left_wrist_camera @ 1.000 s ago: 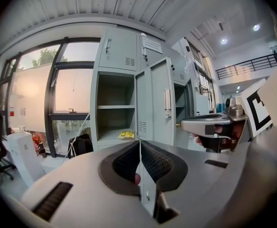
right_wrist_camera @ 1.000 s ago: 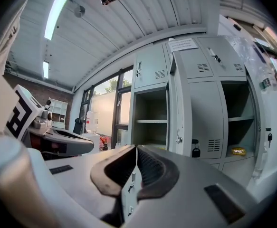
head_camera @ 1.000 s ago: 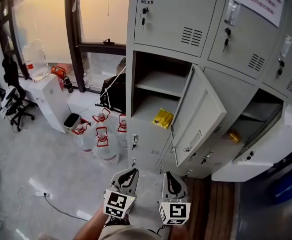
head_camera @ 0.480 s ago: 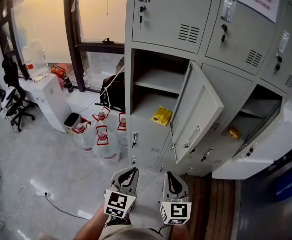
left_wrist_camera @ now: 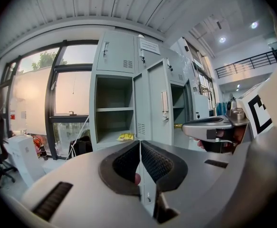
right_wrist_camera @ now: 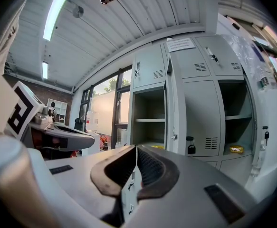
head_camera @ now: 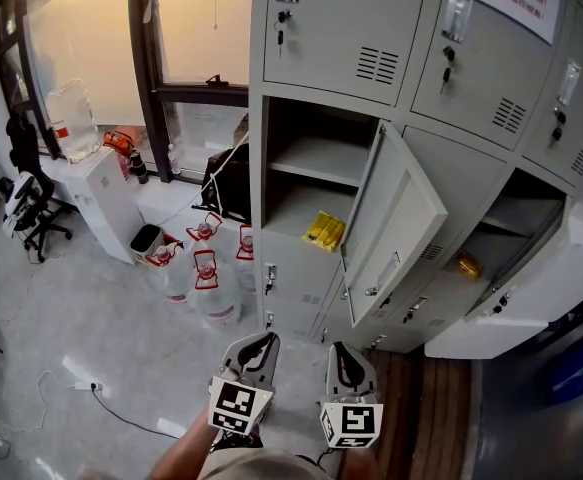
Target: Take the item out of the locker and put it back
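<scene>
A grey tiled floor runs up to a bank of grey steel lockers [head_camera: 351, 28] beside a big window, with water jugs [head_camera: 203, 278] standing down to the left of both claws. The left gripper [head_camera: 259, 343] and right gripper [head_camera: 339, 354] are held side by side, each with its jaws pressed together and nothing between them. Ahead of them and well apart, past the swung-out locker door [head_camera: 396, 228], a yellow packet [head_camera: 324, 231] lies on the lower shelf of the open compartment, near its front edge. It looks like a flat, soft, film-wrapped pack: likely light, a bit slick and easily crumpled. I'd pinch it gently by the near edge rather than across its middle. A gold-coloured item [head_camera: 468, 265] sits in another open locker further right.
</scene>
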Tool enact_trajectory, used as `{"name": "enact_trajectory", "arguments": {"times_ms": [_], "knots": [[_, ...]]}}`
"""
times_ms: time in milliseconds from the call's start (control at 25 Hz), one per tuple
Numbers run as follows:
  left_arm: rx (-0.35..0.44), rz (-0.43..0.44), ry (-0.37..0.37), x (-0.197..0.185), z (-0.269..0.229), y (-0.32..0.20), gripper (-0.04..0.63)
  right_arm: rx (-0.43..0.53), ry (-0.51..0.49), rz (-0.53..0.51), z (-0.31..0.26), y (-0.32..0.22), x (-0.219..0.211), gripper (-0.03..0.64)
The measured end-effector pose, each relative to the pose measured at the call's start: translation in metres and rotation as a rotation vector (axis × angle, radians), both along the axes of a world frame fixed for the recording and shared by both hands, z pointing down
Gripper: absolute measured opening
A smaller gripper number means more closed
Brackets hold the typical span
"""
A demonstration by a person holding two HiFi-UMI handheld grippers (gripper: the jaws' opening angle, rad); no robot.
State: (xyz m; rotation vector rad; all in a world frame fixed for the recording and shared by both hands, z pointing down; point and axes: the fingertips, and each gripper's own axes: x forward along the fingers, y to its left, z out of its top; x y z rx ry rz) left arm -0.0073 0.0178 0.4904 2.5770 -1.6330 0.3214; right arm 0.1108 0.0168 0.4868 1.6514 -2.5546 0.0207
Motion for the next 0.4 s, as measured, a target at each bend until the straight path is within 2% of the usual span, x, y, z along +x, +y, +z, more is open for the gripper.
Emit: {"name": "enact_trajectory", "arguments": {"times_ms": [400], "knots": [[0.001, -0.002, -0.003, 0.0029, -0.0004, 0.0005, 0.031, -0.001, -0.001, 0.001, -0.0004, 0.0009, 0.0027, 0.023]]}}
